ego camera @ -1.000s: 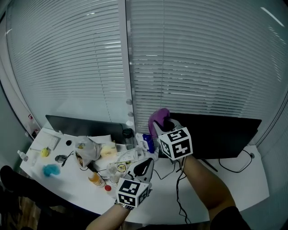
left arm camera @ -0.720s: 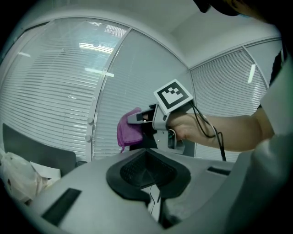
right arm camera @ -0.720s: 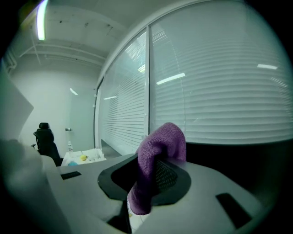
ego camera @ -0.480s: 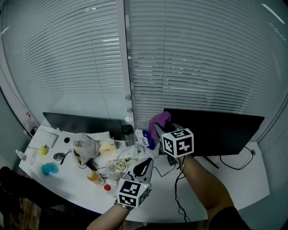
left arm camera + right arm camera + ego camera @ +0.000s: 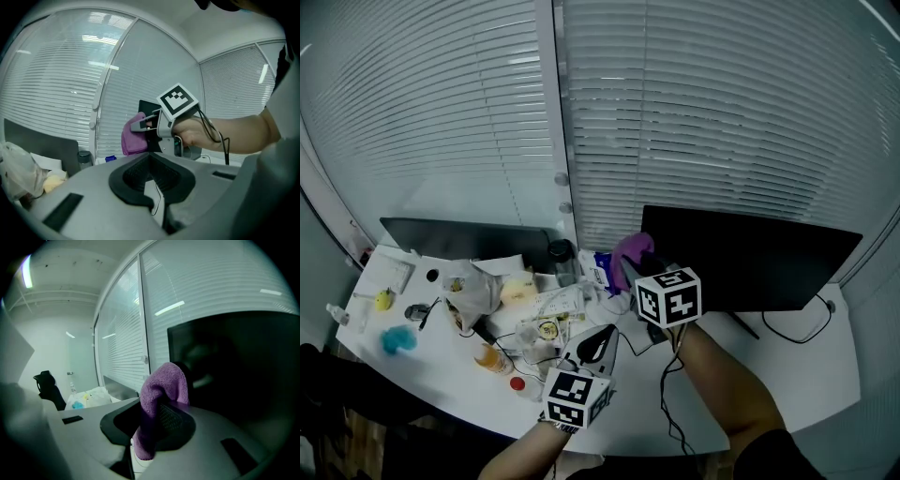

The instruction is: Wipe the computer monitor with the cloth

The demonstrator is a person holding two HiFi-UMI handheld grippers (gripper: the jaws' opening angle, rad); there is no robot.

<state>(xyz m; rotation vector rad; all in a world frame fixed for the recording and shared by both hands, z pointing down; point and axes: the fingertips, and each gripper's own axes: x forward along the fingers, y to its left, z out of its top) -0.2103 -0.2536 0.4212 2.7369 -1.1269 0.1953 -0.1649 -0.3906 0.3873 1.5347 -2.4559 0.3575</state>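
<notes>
The black monitor (image 5: 759, 258) stands at the back right of the white desk (image 5: 787, 375). My right gripper (image 5: 636, 267) is shut on a purple cloth (image 5: 630, 249) and holds it up at the monitor's lower left edge. In the right gripper view the cloth (image 5: 164, 385) hangs folded over the jaws, with the dark screen (image 5: 243, 371) just behind it. My left gripper (image 5: 598, 345) hovers low over the desk near the front, jaws together and holding nothing. From the left gripper view the right gripper (image 5: 139, 125) and the cloth (image 5: 132, 137) show ahead.
A second dark monitor (image 5: 459, 239) stands at the back left. Clutter lies between: a plastic bag (image 5: 471, 286), an orange bottle (image 5: 490, 357), a red cap (image 5: 517, 382), a blue fluffy thing (image 5: 394, 339). Cables (image 5: 673, 394) run over the desk's front. Blinds (image 5: 722, 122) cover the window behind.
The head view has tilted, so the monitor shows larger. My right gripper keeps the cloth by the monitor's left edge. The left gripper has hardly moved.
</notes>
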